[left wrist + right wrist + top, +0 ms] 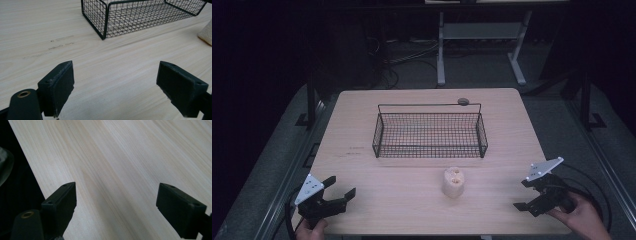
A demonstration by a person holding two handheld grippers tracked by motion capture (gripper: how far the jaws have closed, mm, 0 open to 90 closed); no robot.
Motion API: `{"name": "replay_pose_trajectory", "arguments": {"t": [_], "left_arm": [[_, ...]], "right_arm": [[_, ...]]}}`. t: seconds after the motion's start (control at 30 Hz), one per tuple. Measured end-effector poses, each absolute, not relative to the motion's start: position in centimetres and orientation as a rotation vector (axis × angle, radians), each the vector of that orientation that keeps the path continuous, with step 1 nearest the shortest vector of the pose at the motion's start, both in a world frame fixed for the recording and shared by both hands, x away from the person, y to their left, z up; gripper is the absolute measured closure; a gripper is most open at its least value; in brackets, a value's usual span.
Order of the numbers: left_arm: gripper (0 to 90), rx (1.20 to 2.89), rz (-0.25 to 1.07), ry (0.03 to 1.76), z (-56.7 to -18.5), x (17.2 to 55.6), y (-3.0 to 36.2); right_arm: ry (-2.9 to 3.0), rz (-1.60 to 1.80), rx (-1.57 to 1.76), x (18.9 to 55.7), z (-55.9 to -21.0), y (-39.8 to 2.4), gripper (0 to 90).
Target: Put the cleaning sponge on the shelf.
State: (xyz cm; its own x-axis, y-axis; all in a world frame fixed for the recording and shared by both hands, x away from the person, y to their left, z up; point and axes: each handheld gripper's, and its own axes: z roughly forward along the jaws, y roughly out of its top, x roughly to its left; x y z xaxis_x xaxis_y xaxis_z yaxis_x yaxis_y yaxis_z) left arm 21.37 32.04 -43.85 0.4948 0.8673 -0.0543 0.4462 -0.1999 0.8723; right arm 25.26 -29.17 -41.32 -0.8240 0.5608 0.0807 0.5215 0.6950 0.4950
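Tabletop (pixel 362 165): pale wood, grain running lengthwise, a few faint dark scuffs (pixel 354 151) left of centre. I see them again in the left gripper view, short of the basket corner.

Wire basket (pixel 430 135), black, sits mid-tabletop toward the far side, with a tall rail along its back edge. A small round dark thing (pixel 463 101) sits at the rail's right end; I cannot tell what it is.

Pale lump (pixel 453 182) stands on the bare wood just in front of the basket, apart from it, roughly midway between my two hands. Two darker hollows on top.

Left tongs (pixel 340 188) at the near left corner, jaws spread wide, nothing between them; my left hand (pixel 309 231) at the bottom edge. Right tongs (pixel 523 194) at the near right edge, jaws apart too, empty, over plain wood; right hand (pixel 579 215) behind them.

Room: dark. Grey floor (pixel 287 135) around the tabletop, a white-legged desk (pixel 477 30) beyond, cables (pixel 402 57) tangled on the floor beside it.
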Motion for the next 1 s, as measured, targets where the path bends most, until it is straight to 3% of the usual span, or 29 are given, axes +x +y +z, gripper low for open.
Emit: {"name": "replay_pose_trajectory", "arguments": {"t": [1.0], "left_arm": [[13.8, 1.836, 0.589, 1.098, -43.8, 21.2, 32.1]], "right_arm": [[2.885, 0.718, 0.705, 27.1, -38.9, -25.9, 14.8]]}}
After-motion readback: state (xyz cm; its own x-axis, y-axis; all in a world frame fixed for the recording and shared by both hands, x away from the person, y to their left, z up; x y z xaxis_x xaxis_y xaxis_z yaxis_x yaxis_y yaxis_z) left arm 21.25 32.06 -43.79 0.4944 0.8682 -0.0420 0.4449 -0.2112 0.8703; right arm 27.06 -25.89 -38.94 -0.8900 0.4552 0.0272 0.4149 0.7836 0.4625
